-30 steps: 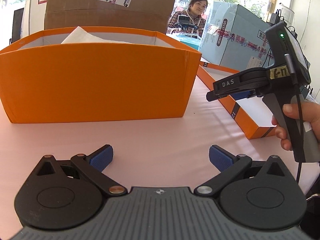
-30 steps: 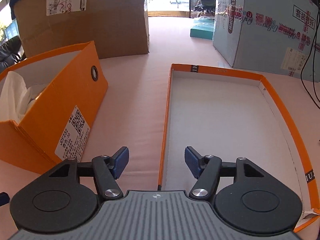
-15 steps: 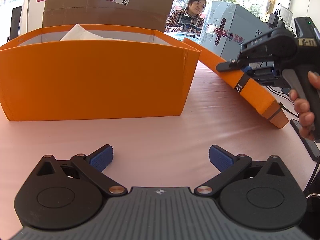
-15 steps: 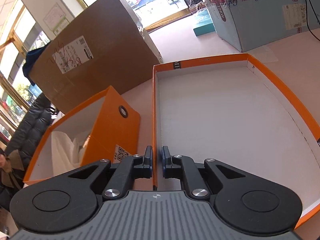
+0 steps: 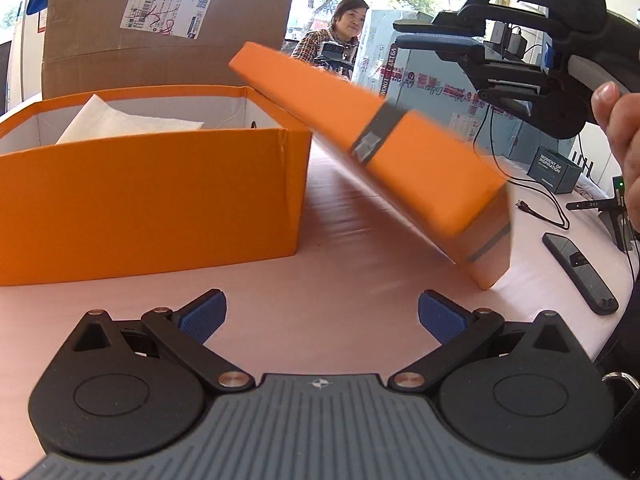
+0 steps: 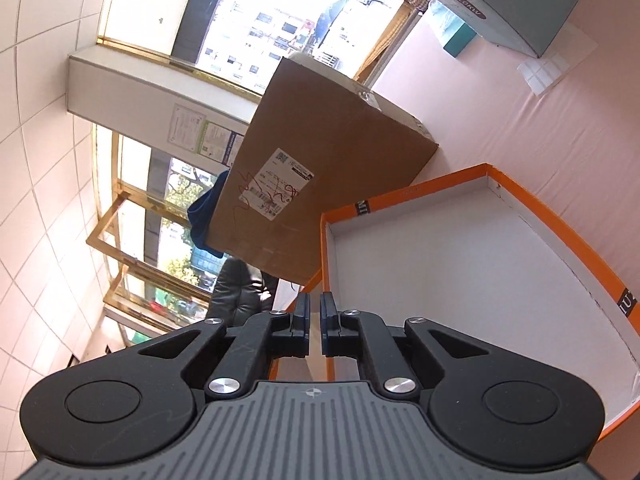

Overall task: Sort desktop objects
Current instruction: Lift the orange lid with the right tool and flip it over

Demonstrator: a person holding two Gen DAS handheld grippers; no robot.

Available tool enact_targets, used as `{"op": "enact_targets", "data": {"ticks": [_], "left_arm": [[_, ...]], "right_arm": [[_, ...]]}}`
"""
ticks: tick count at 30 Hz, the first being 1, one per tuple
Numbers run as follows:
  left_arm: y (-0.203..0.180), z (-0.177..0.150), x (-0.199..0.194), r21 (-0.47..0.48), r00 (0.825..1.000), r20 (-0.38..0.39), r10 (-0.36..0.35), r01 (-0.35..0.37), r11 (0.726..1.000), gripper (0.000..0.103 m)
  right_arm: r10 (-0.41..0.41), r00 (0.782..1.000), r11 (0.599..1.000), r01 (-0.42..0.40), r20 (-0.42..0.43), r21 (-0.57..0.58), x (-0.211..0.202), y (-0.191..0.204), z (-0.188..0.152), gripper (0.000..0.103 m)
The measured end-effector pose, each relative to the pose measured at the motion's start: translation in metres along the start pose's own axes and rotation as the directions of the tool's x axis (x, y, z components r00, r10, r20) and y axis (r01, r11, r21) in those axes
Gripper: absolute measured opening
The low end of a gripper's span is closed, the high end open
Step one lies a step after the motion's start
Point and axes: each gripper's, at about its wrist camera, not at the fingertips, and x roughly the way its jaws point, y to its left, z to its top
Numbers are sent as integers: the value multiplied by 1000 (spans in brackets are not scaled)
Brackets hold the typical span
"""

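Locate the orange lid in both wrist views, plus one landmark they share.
Left wrist: the orange lid is right of centre, tilted, blurred, outer side showing, beside the open orange box.
Right wrist: the lid fills the right half, white inside facing the camera, its rim clamped between the right gripper jaws.
Shared landmark: the brown carton with the white label.

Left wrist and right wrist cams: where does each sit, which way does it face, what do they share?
Left wrist: on the open left claw, low over the table, facing the orange box; the person's right hand shows.
Right wrist: on the right claw, rolled sideways and tipped up toward windows; claw shut on the lid's wall.
Shared: the orange lid and the cardboard box.
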Motion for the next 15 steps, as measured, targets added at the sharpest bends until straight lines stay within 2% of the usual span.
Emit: {"op": "enact_targets", "data": {"ticks": [2, 4, 5, 6, 7, 8, 9, 10, 12, 14, 15], "left_arm": [[-5, 5, 5, -1, 1000, -4, -14, 14, 1000, 103], [-11, 9, 12, 2, 999, -11, -35, 35, 999, 103], [-13, 10, 14, 10, 999, -13, -43, 43, 999, 103], [-16, 10, 16, 19, 999, -14, -46, 46, 999, 103], [-17, 9, 18, 27, 999, -16, -43, 43, 999, 103], [-17, 8, 19, 31, 999, -17, -38, 38, 999, 103], [-16, 5, 19, 29, 999, -20, -36, 36, 999, 103], [-14, 1, 18, 26, 999, -22, -35, 36, 999, 103], [-6, -7, 15, 26, 999, -32, -30, 31, 999, 103], [5, -16, 13, 19, 999, -45, -14, 15, 1000, 103], [11, -19, 12, 12, 999, -42, -12, 13, 1000, 103]], "right_arm": [[-36, 999, 999, 37, 30, -30, -10, -3, 10, 6], [-68, 998, 987, 70, 14, -145, -19, 0, 12, 9], [-105, 994, 969, 101, -4, -227, -22, 3, 6, 11], [-143, 990, 942, 130, -20, -308, -26, 6, 0, 19], [-183, 983, 912, 160, -25, -378, -28, 6, -10, 34], [-224, 974, 875, 188, -28, -445, -31, 6, -19, 40], [-263, 965, 841, 220, -17, -495, -33, 4, -29, 45], [-293, 956, 802, 240, -10, -547, -35, 2, -40, 45], [-290, 957, 752, 216, -19, -622, -39, -5, -57, 46], [-318, 948, 690, 207, -33, -694, -35, -9, -73, 53], [-332, 942, 656, 195, -47, -729, -30, -10, -82, 60]]}}
